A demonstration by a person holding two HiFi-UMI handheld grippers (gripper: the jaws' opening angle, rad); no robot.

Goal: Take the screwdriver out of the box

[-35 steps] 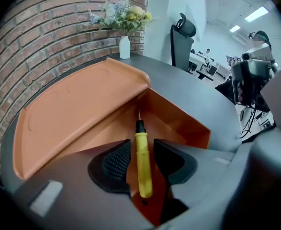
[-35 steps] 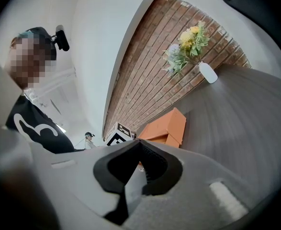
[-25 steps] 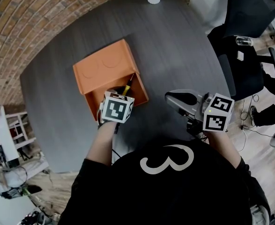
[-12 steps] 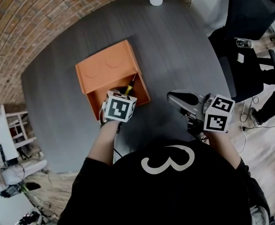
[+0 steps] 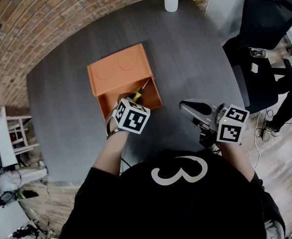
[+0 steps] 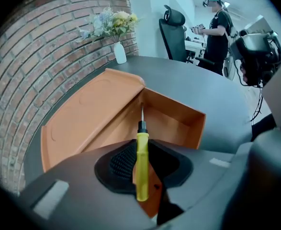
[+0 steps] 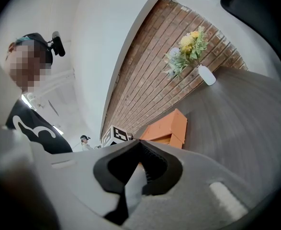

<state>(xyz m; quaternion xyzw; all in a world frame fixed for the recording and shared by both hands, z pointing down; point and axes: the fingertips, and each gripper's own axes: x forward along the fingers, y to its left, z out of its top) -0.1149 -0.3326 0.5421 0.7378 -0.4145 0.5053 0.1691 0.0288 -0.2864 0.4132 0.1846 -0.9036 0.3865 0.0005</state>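
Against a second earlier, the head view had shifted a little: the orange box (image 5: 152,94) and its flat-open lid (image 5: 117,71) sat slightly further right in frame, and the white vase (image 5: 171,2) at the far edge of the bench (image 5: 195,49) showed in full. The marker cube (image 5: 132,116) on the left tongs (image 6: 141,143) had rolled, so its printed face sat more cornerwise than before. The cube kept its spot at the box's near edge. The right tongs (image 5: 186,106) had hardly changed place, off to the right of the box and over bare bench. The left tongs were clamped on the yellow handle of the screwdriver (image 6: 141,163), pads pressing from both sides and the jaws partly apart by the handle's width. The handle ran straight up between the pads. The black collar and thin metal shaft pointed into the open tray toward the corner where the lid joins. The screwdriver was still within the box; whether it had lifted off the tray floor could not be told. The right tongs were closed tip to tip with nothing between them, pointing about level across the bench toward the box.
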